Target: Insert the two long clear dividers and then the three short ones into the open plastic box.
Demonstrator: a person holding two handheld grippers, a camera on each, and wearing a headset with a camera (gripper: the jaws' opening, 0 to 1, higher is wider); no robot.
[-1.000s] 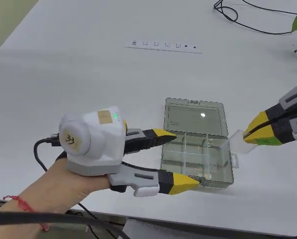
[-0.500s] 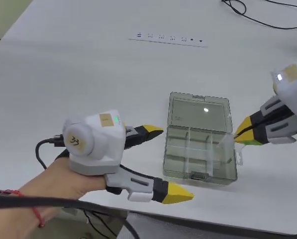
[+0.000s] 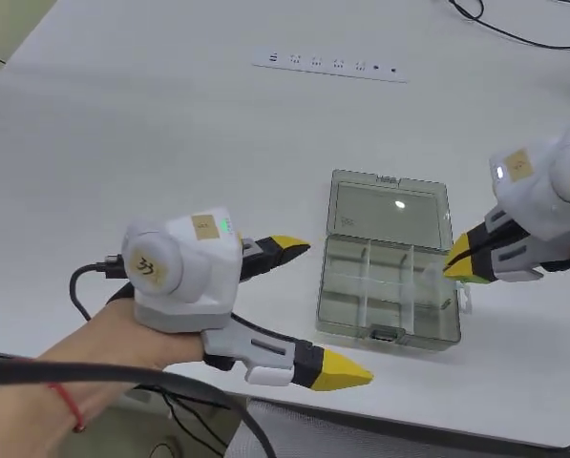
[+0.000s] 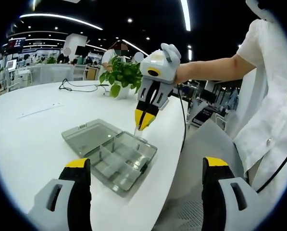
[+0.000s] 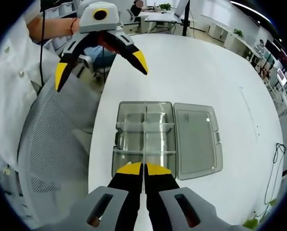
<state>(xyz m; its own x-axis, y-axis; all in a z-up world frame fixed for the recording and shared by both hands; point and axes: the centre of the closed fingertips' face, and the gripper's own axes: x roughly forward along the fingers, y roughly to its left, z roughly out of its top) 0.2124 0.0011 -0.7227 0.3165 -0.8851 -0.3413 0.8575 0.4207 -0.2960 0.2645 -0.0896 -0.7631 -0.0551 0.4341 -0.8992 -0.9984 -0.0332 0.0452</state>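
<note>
The open clear plastic box (image 3: 390, 286) lies on the white table with its lid (image 3: 391, 210) flat behind the tray. Clear partitions stand in the tray. My right gripper (image 3: 456, 265) hangs over the tray's right end, shut on a clear divider (image 3: 435, 279) that reaches down into the tray. Seen from the right gripper (image 5: 143, 168), the divider (image 5: 144, 144) is edge-on along the middle of the box (image 5: 129, 139). My left gripper (image 3: 323, 310) is open and holds nothing, just left of the box. In the left gripper view the box (image 4: 109, 151) lies ahead, under the right gripper (image 4: 144, 120).
A white power strip (image 3: 332, 65) lies far back on the table (image 3: 122, 143). Black cables (image 3: 495, 24) run along the far right. The table's front edge passes close below the box. A potted plant (image 4: 121, 77) stands further along the table.
My right gripper has carried the divider leftwards and down, from beside the box to its right end. My left gripper has pulled back a little from the box, still open.
</note>
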